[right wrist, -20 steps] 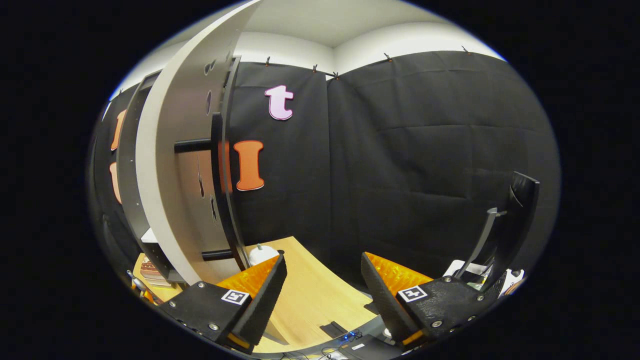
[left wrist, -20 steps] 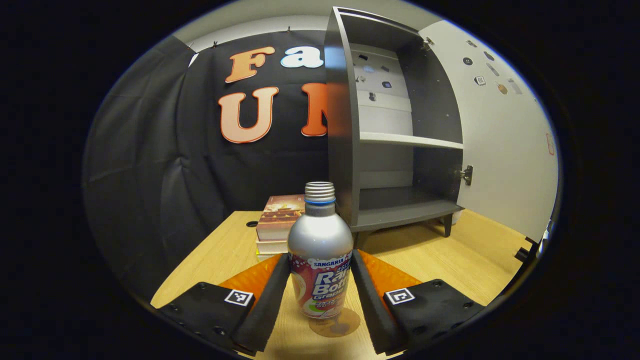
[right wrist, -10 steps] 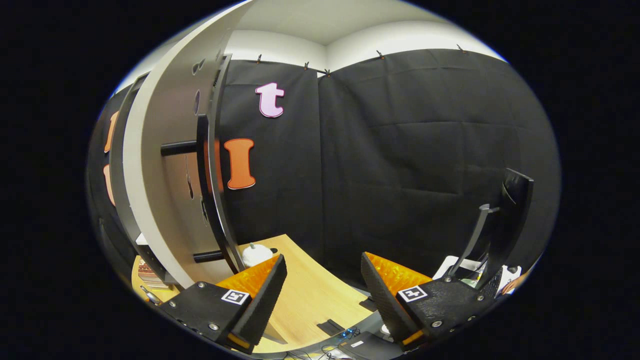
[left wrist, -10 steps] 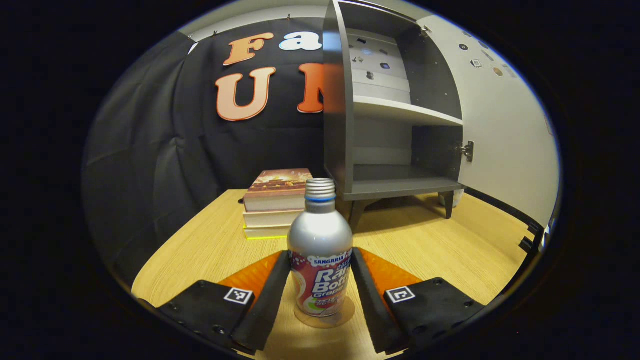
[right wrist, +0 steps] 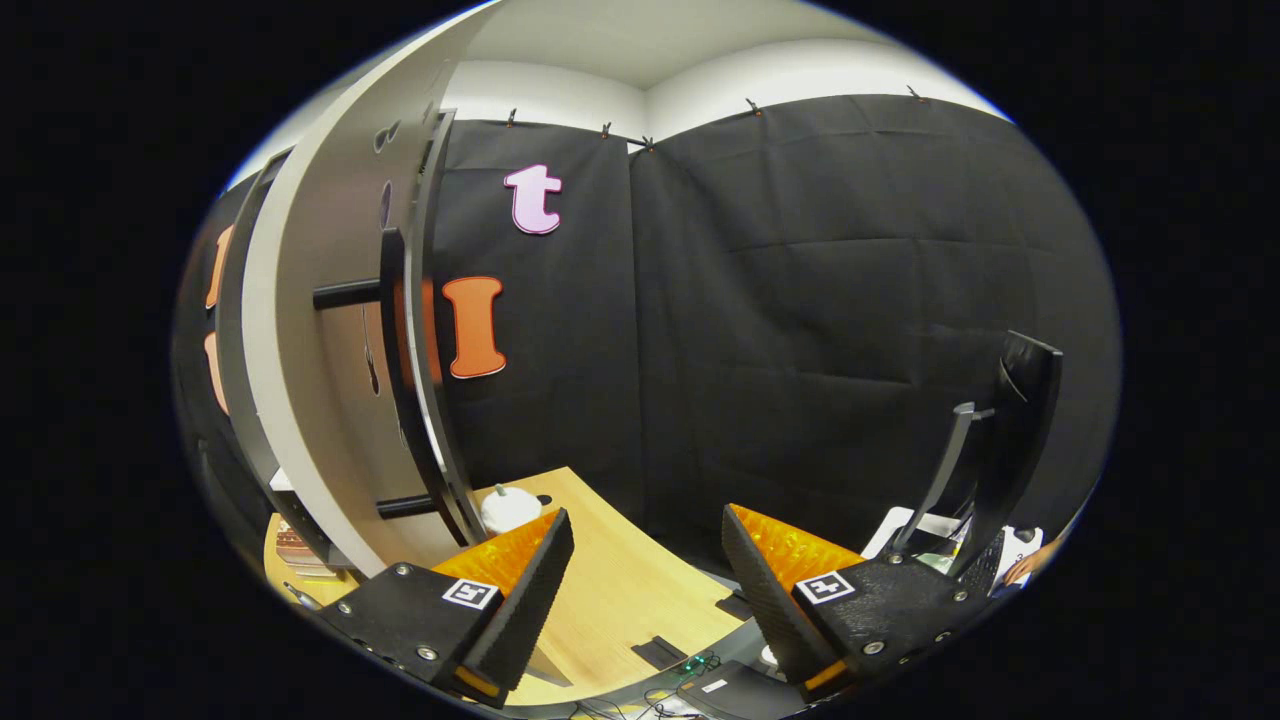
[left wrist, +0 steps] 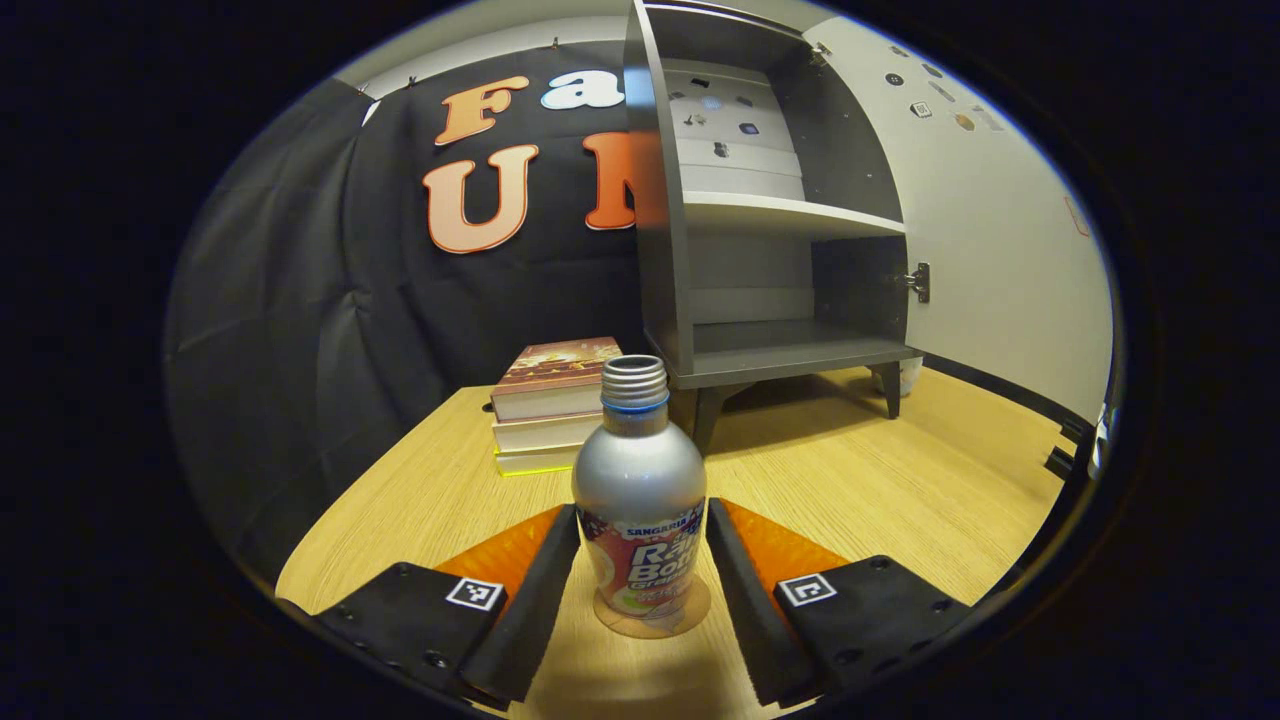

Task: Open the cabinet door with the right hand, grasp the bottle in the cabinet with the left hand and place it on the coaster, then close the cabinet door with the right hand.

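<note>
While standing on coaster (left wrist: 652,622), bottle (left wrist: 640,500) sitting btwn left gripper (left wrist: 640,575) fingers, contact unclear; right gripper (right wrist: 645,580) gaping wide.

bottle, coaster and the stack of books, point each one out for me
bottle (left wrist: 640,480), left gripper view, on its bare metal shoulder.
coaster (left wrist: 690,612), left gripper view, on its rim right of the bottle.
stack of books (left wrist: 556,365), left gripper view, on the top cover.

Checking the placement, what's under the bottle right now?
A round coaster lies under the bottle on the wooden table. Its rim shows; its middle is covered.
</note>
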The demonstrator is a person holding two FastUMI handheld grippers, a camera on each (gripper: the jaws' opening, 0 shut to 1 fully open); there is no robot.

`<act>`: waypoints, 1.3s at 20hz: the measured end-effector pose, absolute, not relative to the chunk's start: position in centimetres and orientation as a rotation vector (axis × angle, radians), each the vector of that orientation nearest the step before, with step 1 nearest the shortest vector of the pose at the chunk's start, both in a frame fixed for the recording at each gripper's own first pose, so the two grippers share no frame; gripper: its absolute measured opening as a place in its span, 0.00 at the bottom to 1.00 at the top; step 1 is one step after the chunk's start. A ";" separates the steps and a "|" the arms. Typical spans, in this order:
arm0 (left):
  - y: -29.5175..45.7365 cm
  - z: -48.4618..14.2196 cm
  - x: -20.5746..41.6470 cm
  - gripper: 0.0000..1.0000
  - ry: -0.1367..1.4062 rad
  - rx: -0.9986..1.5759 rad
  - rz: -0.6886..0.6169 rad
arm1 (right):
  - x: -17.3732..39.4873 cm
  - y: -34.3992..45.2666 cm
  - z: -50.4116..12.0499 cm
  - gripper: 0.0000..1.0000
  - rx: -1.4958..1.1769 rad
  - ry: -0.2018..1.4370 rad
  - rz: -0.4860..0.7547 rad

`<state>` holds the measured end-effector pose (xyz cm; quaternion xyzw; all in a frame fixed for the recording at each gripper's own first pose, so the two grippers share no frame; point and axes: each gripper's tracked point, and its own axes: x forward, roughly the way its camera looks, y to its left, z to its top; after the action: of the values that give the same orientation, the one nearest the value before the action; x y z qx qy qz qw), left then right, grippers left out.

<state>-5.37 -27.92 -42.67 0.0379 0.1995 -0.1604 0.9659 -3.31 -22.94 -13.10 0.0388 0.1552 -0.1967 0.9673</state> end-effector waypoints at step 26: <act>-18.8 -18.2 -4.7 0.99 0.266 -0.079 -0.239 | -3.0 -17.1 -13.6 0.69 0.011 0.286 -0.173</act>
<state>-4.66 -18.81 -18.23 -0.0394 0.1324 -0.1191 0.9832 -2.98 -17.14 -13.64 0.0053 0.1425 -0.0861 0.9860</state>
